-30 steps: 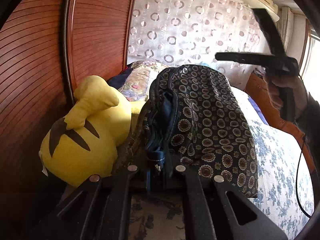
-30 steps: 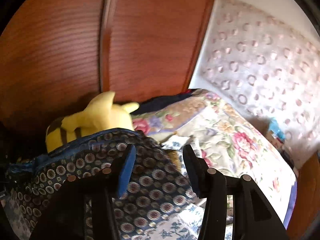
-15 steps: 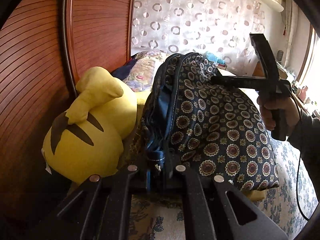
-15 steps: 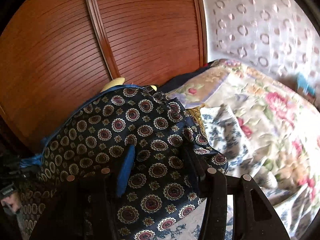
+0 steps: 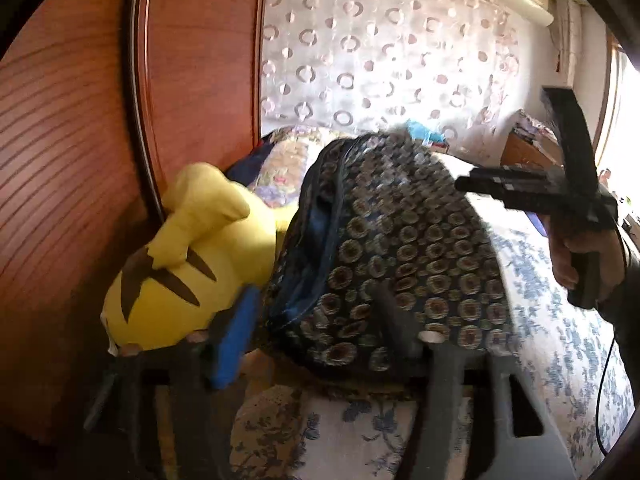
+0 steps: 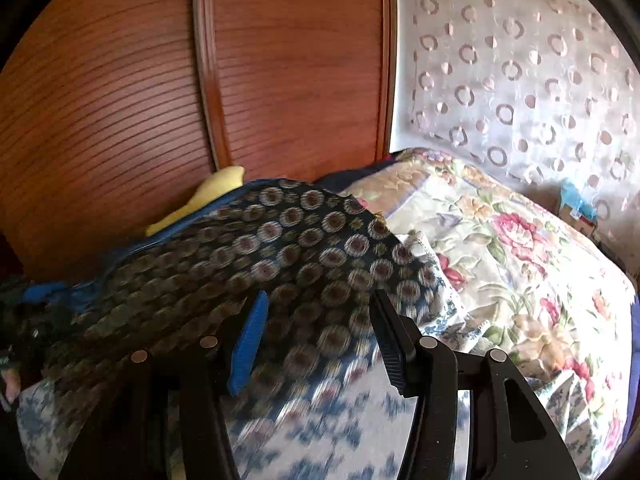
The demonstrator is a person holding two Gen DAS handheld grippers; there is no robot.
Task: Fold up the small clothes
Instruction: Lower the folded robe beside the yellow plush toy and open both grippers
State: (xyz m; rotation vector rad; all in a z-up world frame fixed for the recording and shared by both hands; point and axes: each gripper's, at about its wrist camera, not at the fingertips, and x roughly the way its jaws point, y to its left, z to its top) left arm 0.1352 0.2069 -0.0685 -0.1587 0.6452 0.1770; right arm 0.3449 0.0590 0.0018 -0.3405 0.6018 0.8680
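Note:
A dark navy garment (image 5: pixel 400 248) printed with round medallions lies heaped on the bed, its blue-lined edge toward me. My left gripper (image 5: pixel 316 328) has its jaws opening. The garment's near edge sits between the blue-padded finger (image 5: pixel 236 340) and the black one, and neither pad presses it. In the left wrist view a hand (image 5: pixel 576 256) holds the right gripper (image 5: pixel 484 184) over the garment's right side. In the right wrist view my right gripper (image 6: pixel 318 332) hangs just above the garment (image 6: pixel 280 248). Its jaws are opening slightly and grip nothing.
A yellow plush toy (image 5: pixel 192 272) leans against the ribbed wooden headboard (image 5: pixel 72 120) left of the garment. A flowered quilt (image 6: pixel 500 248) lies behind, under a ring-patterned curtain (image 5: pixel 380 60). The blue-flowered bedsheet (image 5: pixel 560 320) spreads to the right, with a black cable (image 5: pixel 600 400) hanging there.
My left gripper was shut on the garment's blue-lined edge and has now spread and let it go. The right gripper has come down over the garment, which has sunk onto the bed.

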